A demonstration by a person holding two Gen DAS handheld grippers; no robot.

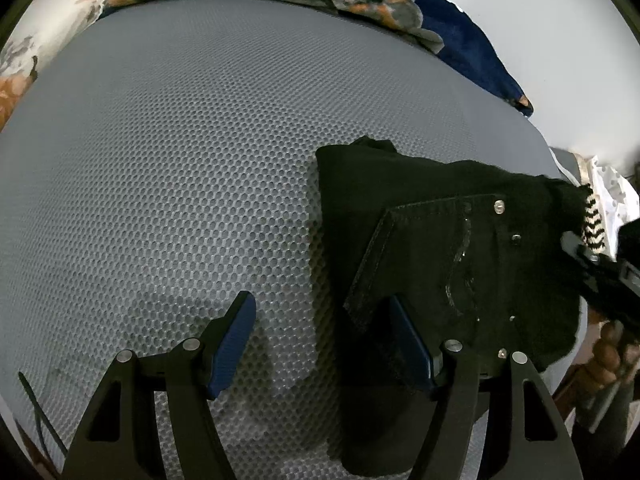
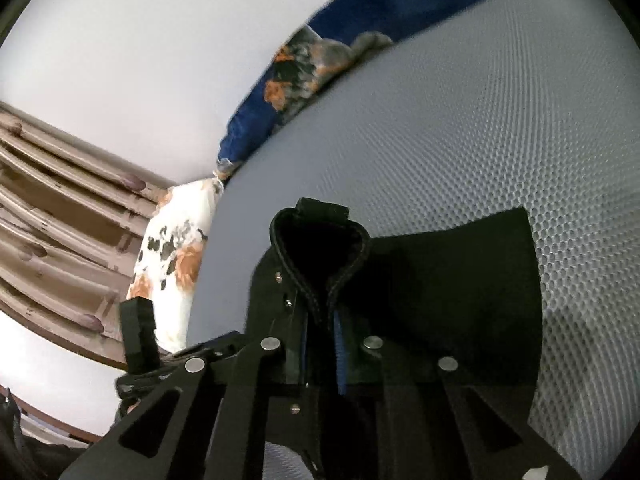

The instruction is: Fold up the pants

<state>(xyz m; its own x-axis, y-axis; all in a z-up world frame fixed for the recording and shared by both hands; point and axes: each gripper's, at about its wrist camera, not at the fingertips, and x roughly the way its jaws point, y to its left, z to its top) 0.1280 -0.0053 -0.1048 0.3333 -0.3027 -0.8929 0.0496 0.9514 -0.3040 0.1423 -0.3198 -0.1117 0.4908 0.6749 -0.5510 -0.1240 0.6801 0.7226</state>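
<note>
pants (image 2: 440, 280) pinched — right tool (image 2: 320, 332) raised, tilted

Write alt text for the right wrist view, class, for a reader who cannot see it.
The right gripper is shut on a bunched edge of the black pants, which lie on a grey honeycomb-textured mattress. Behind are a blue flowered blanket, a flowered pillow and a white wall.

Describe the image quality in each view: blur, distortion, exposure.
Left wrist view: sharp on the mesh mattress, fisheye bending its edges; black pants nearly featureless. Right wrist view: softer, smeared toward the blanket, wall overexposed, pants in the right claw very dark.
</note>
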